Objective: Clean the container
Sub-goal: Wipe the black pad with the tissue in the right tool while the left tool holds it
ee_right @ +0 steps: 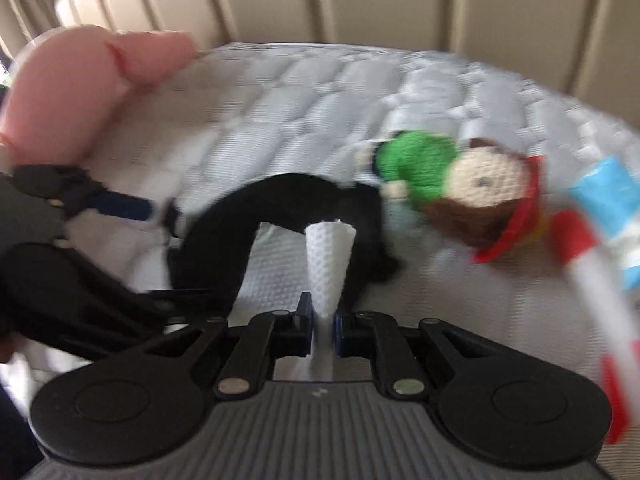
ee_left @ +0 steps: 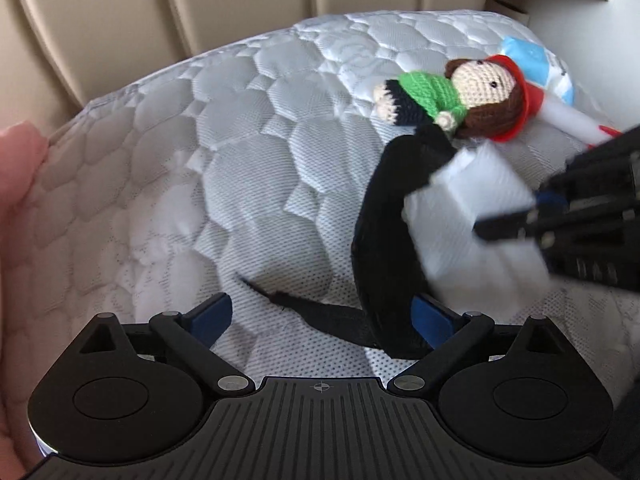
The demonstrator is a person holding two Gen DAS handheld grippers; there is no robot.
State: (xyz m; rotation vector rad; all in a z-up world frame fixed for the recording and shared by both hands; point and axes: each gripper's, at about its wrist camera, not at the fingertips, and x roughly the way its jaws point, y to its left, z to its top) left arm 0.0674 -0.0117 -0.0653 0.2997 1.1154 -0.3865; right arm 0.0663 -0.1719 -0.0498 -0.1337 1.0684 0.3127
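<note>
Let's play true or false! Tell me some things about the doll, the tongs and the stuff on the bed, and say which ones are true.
1. The crochet doll wears a green top. True.
2. The right tongs are wide open and hold nothing. False: they are shut on a white cloth.
3. The left tongs are open. True.
4. The doll stands upright. False: it lies on the quilted white mattress.
5. A black strap lies on the mattress near the doll. True.
6. The cloth is red. False: it is white.
</note>
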